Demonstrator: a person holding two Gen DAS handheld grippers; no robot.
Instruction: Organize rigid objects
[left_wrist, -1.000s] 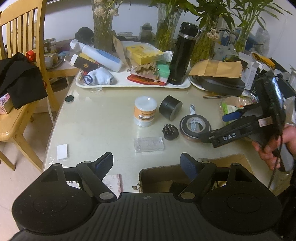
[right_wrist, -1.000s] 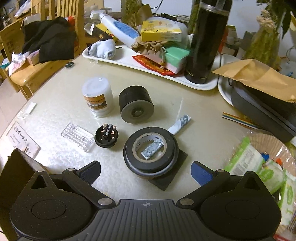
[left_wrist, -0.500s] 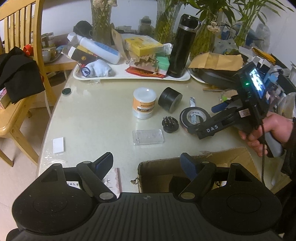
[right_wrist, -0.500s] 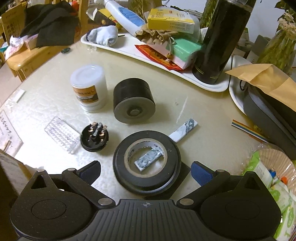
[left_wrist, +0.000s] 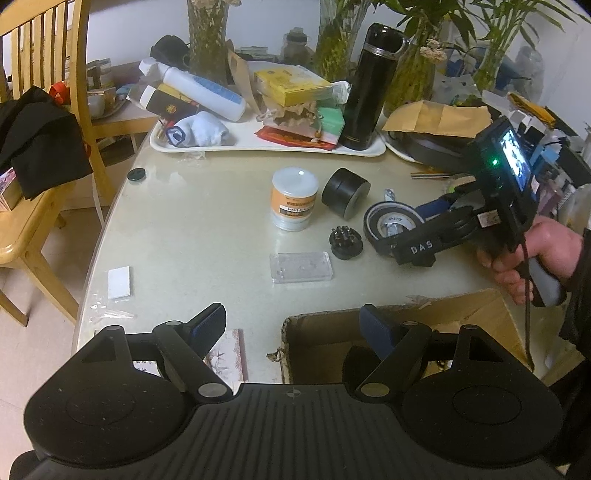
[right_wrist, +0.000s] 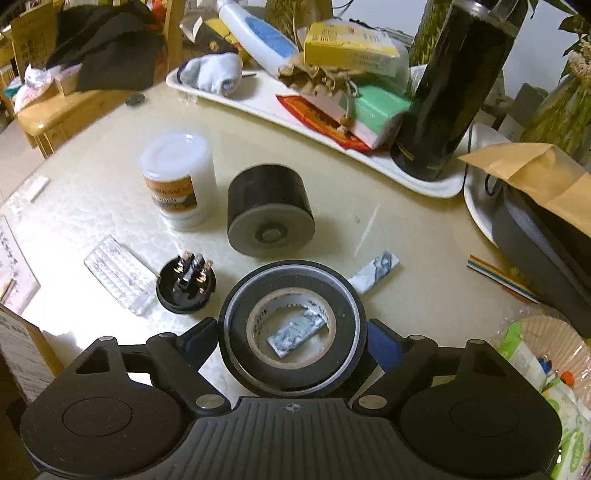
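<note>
A black tape roll (right_wrist: 291, 328) lies flat on the table between my right gripper's (right_wrist: 291, 339) two fingers, which touch its sides; it also shows in the left wrist view (left_wrist: 393, 223). Beyond it lie a black cylinder (right_wrist: 269, 216), a white jar with an orange label (right_wrist: 179, 181), a black round plug (right_wrist: 185, 280) and a clear plastic case (right_wrist: 118, 278). My left gripper (left_wrist: 295, 325) is open and empty, above the table's near edge and an open cardboard box (left_wrist: 399, 325).
A white tray (left_wrist: 258, 146) at the back holds a black flask (left_wrist: 373, 86), bottles, boxes and a sock. A wooden chair (left_wrist: 33, 122) with black cloth stands left. Plants, a brown envelope (left_wrist: 439, 116) and snack packs (right_wrist: 532, 354) crowd the right.
My right gripper moved forward over the tape roll and its fingers closed in on the roll's sides. The left gripper drew back slightly and stayed open.
</note>
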